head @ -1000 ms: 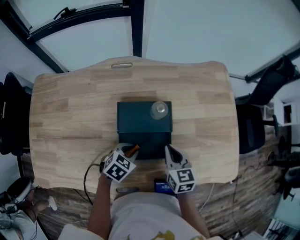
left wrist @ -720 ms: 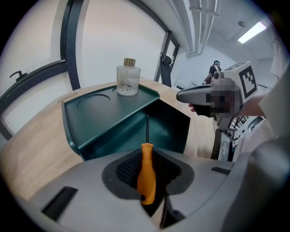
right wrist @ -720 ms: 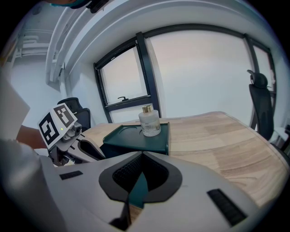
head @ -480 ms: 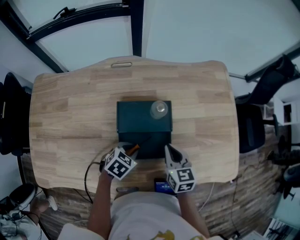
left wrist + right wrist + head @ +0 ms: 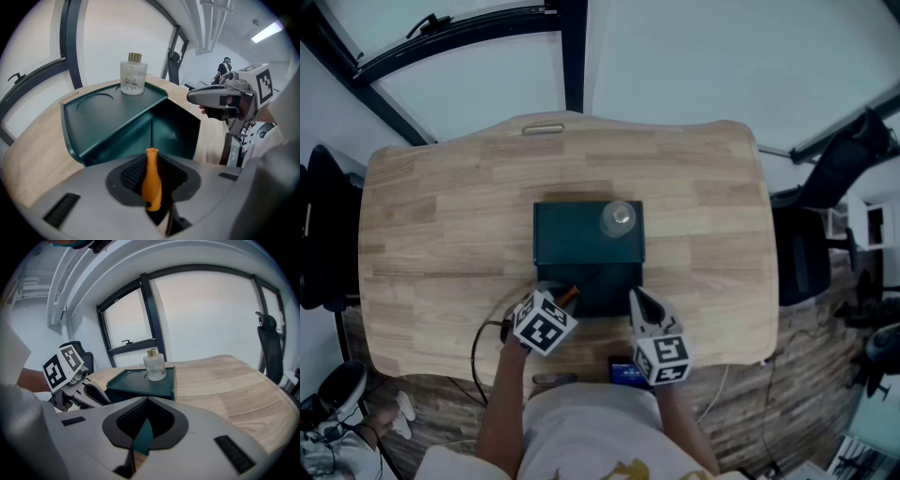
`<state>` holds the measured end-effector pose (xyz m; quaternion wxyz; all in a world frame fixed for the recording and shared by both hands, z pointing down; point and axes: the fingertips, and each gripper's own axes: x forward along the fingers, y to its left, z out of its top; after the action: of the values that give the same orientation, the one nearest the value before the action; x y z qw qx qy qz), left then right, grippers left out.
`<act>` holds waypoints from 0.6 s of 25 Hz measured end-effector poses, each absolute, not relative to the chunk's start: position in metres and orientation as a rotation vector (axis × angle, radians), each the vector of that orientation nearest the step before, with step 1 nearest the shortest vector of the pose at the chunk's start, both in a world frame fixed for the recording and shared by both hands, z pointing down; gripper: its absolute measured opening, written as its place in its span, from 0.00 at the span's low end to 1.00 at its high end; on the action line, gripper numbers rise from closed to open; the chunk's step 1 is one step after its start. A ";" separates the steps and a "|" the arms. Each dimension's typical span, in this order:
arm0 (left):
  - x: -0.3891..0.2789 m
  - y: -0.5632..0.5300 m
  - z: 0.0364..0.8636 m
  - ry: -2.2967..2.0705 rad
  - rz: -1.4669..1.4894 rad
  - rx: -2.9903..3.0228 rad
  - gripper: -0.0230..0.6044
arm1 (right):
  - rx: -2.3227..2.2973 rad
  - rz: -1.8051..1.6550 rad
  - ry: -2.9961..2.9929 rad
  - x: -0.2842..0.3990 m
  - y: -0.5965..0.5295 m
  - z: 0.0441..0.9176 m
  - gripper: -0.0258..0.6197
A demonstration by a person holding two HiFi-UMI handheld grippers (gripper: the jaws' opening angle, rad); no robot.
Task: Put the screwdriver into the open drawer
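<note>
The left gripper (image 5: 551,302), at seven o'clock from the green box (image 5: 572,239), was clamped tight on the orange screwdriver (image 5: 152,180), whose shaft pointed into the open drawer (image 5: 614,281). At five o'clock, the right gripper (image 5: 639,305) pinched the drawer's teal edge between nearly closed jaws.

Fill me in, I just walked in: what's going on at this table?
A person holds a claw in each hand. The left claw is shut on an orange-handled screwdriver, its shaft pointing into the open drawer of a dark green box. The right claw grips the drawer's edge. The screwdriver isn't released yet.
</note>
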<state>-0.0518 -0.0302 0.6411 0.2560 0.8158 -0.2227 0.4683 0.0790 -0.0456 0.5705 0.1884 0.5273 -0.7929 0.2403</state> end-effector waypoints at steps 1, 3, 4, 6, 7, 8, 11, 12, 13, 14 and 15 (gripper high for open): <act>-0.051 -0.031 0.641 -0.602 1.273 2.214 0.15 | 1.482 0.675 -2.232 0.079 -0.046 0.570 0.04; -0.049 -0.033 0.641 -0.596 1.277 2.213 0.15 | 1.478 0.673 -2.234 0.078 -0.047 0.570 0.04; -0.047 -0.034 0.641 -0.591 1.280 2.214 0.15 | 1.480 0.674 -2.234 0.079 -0.047 0.570 0.04; -0.043 -0.036 0.641 -0.581 1.290 2.218 0.15 | 1.482 0.674 -2.232 0.079 -0.047 0.570 0.04; -0.042 -0.036 0.641 -0.577 1.298 2.220 0.15 | 1.482 0.673 -2.232 0.080 -0.047 0.570 0.04; -0.041 -0.037 0.641 -0.574 1.308 2.221 0.15 | 1.483 0.673 -2.230 0.080 -0.047 0.569 0.04; -0.040 -0.037 0.642 -0.566 1.326 2.218 0.15 | 1.487 0.668 -2.232 0.081 -0.048 0.570 0.04; -0.040 -0.037 0.642 -0.564 1.327 2.215 0.15 | 1.485 0.668 -2.233 0.080 -0.048 0.569 0.04; -0.040 -0.037 0.642 -0.562 1.328 2.212 0.15 | 1.482 0.668 -2.234 0.080 -0.049 0.568 0.04; -0.040 -0.037 0.643 -0.559 1.330 2.208 0.15 | 1.480 0.669 -2.234 0.079 -0.049 0.568 0.04; -0.040 -0.037 0.643 -0.554 1.335 2.204 0.15 | 1.479 0.671 -2.233 0.079 -0.049 0.569 0.04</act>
<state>-0.0402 -0.0373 0.6433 0.2502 0.8097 -0.2036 0.4903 0.0789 -0.0495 0.5693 0.1890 0.5260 -0.7942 0.2385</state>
